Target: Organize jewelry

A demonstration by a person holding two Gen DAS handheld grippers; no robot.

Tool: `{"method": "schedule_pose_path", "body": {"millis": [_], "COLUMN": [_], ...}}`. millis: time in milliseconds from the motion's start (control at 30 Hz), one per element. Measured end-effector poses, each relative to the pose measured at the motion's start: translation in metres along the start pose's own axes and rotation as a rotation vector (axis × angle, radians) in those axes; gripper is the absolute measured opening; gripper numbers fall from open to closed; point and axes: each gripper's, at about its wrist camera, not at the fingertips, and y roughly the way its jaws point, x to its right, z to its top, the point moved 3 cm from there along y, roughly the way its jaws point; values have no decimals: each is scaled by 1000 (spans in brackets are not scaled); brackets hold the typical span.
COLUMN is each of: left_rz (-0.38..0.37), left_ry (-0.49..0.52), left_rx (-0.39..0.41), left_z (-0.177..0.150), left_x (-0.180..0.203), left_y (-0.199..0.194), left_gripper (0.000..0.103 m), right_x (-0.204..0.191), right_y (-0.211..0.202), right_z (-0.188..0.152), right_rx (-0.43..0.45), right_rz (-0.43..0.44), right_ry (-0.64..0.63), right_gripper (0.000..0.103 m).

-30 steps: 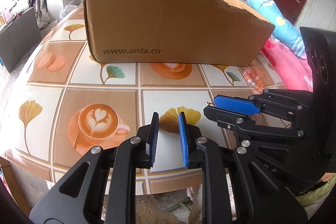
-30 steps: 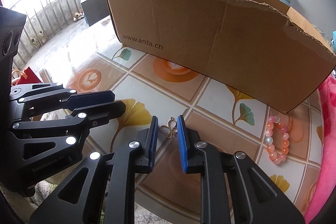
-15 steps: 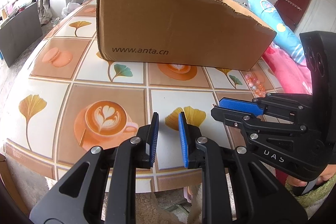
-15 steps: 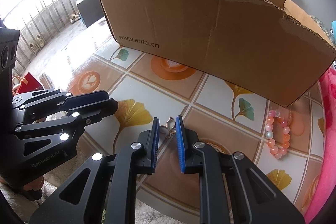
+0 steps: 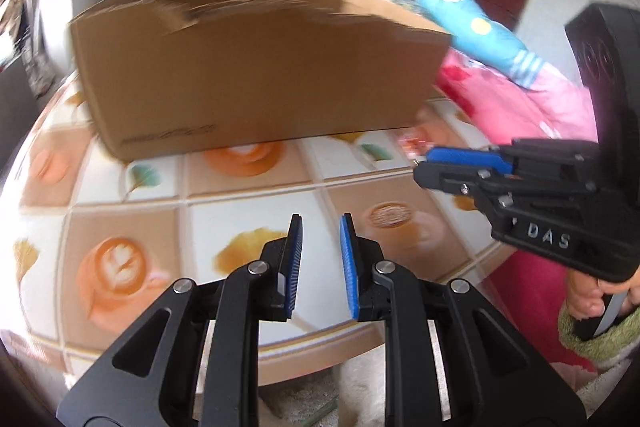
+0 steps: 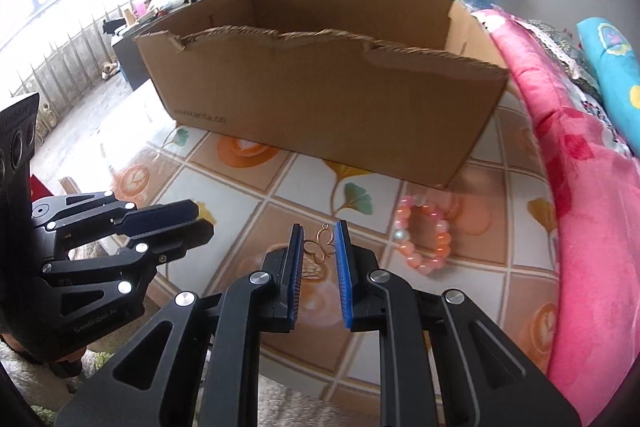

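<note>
Cardboard box (image 6: 320, 103) walls off the far table (image 6: 248, 183); pink blanket (image 6: 580, 187) crowds the right.

We see a thin gold butterfly-shaped pendant (image 6: 320, 247) pinched between our right gripper's (image 6: 319, 259) blue pads near their tips — outline wings, a small loop on top, raised off the tabletop. A pink-and-orange bead bracelet (image 6: 424, 233) lies flat to the right of those fingers — just before the torn cardboard box (image 6: 320, 99) beyond the fingertips.
</note>
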Motion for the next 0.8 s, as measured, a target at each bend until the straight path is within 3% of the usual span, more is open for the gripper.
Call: {"method": "schedule_pose_path", "body": {"millis": [267, 500, 600, 800], "left_rz": [-125, -123, -119, -83], "left_ry": [244, 406, 428, 449], "left_rx": [-19, -43, -104, -151], "left_z": [25, 42, 45, 38], "left_x": [76, 112, 118, 119], "left_y": [35, 63, 83, 94], "left_gripper": [26, 26, 26, 25], "right_x": [52, 88, 100, 116], "right_y": [-42, -65, -68, -67], "right_z": [9, 17, 18, 16], "right_rx": [106, 172, 182, 186], "right_rz": [-68, -80, -72, -50], "right_ry": [90, 149, 180, 227], "right_gripper": [16, 16, 16, 16]}}
